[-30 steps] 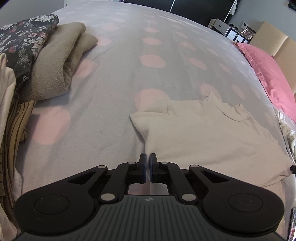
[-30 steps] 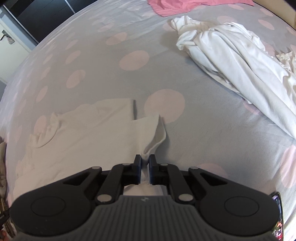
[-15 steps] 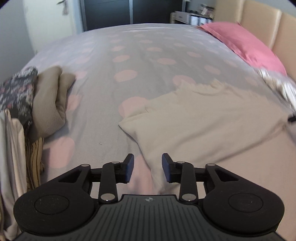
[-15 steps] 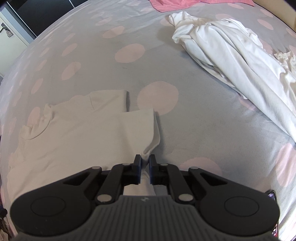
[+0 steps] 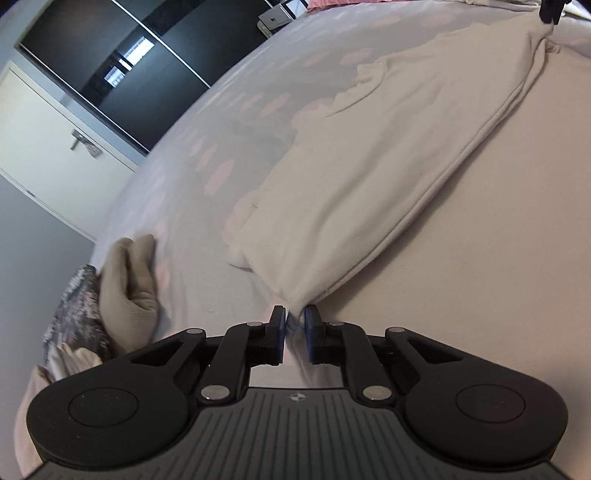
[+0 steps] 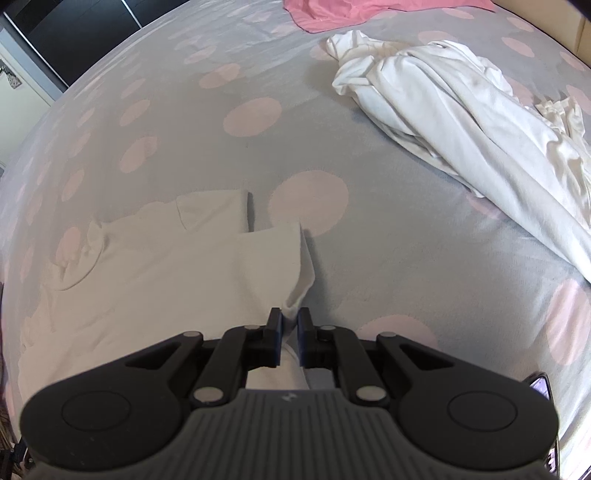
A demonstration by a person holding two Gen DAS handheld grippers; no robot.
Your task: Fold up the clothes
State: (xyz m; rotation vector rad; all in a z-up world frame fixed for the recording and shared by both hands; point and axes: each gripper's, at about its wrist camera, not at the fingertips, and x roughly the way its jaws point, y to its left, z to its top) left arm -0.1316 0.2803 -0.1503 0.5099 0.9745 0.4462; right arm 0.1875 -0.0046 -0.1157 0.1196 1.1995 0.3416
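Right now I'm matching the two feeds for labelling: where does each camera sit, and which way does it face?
Left wrist: on the left gripper, rolled sideways, looking across the bed; its fingers pinch a corner of the cream top.
Right wrist: on the right gripper, looking steeply down at the bed; its fingers pinch another corner.
Shared: the cream top and the dotted cover; the right gripper appears tiny in the left view's upper right corner.

The right gripper (image 6: 289, 325) pinches a corner of the cream shirt (image 6: 155, 266), which lies flat on the dotted bedspread (image 6: 207, 147). Beyond the shirt to the right lies a crumpled white garment (image 6: 461, 122); past that, pink fabric (image 6: 354, 11).
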